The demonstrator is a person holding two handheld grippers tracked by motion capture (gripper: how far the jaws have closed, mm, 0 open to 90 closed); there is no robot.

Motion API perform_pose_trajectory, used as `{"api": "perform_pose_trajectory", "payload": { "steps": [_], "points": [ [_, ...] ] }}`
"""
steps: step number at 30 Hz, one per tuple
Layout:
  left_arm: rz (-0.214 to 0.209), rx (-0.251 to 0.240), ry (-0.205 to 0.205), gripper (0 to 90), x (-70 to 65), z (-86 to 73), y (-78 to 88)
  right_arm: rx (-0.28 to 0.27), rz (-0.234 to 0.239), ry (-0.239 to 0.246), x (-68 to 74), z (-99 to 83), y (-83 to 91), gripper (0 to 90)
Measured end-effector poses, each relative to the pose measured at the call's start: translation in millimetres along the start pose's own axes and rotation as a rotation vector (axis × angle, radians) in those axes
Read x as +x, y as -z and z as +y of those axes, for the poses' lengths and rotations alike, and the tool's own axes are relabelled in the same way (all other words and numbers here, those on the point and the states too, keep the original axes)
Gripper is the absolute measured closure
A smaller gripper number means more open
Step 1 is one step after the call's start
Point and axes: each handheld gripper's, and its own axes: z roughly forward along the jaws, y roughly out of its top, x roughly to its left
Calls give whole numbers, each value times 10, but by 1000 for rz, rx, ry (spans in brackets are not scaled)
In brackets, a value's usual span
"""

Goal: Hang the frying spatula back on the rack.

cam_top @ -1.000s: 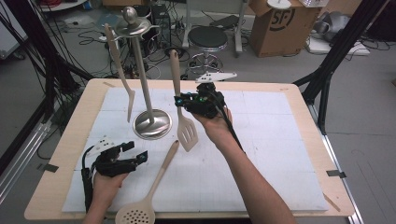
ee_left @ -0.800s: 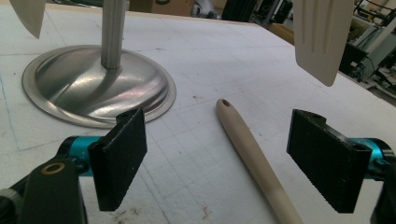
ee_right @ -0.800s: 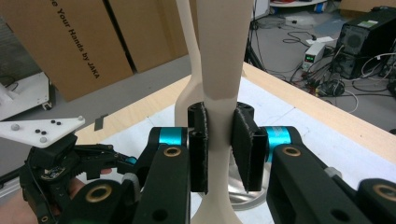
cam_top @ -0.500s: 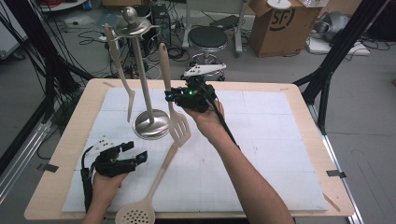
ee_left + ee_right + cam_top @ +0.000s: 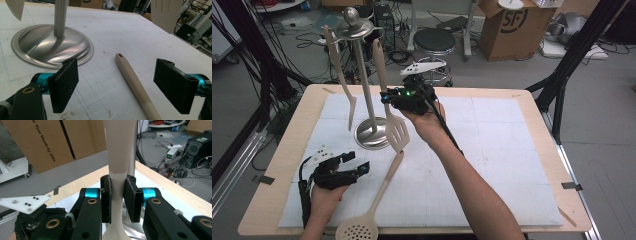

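My right gripper [image 5: 387, 98] is shut on the neck of a cream slotted spatula [image 5: 398, 132], which it holds upright in the air beside the steel utensil stand [image 5: 371, 134]. In the right gripper view the black pads [image 5: 130, 199] pinch the spatula [image 5: 119, 157] from both sides. A cream turner [image 5: 341, 75] hangs from the stand's left hook. A perforated skimmer [image 5: 374, 202] lies on the mat. My left gripper [image 5: 358, 163] rests open near the front left. The skimmer's handle end [image 5: 132, 77] lies between the left gripper's [image 5: 117, 85] wide jaws, untouched.
The stand's round base [image 5: 50, 47] sits close in front of the left gripper. A white gridded mat [image 5: 492, 150] covers the wooden table. A black stool [image 5: 434, 40], cardboard boxes [image 5: 507, 25] and cables stand on the floor beyond the far edge.
My right gripper has carried the spatula up and to the left, closer to the stand's pole. The left gripper and the skimmer have stayed put.
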Motion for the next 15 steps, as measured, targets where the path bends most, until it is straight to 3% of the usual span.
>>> {"api": "perform_pose_trajectory", "payload": {
  "steps": [15],
  "points": [
    [-1,5,-3,205,-13,0,-10,1,26,40,209,106,15,773]
  ]
}}
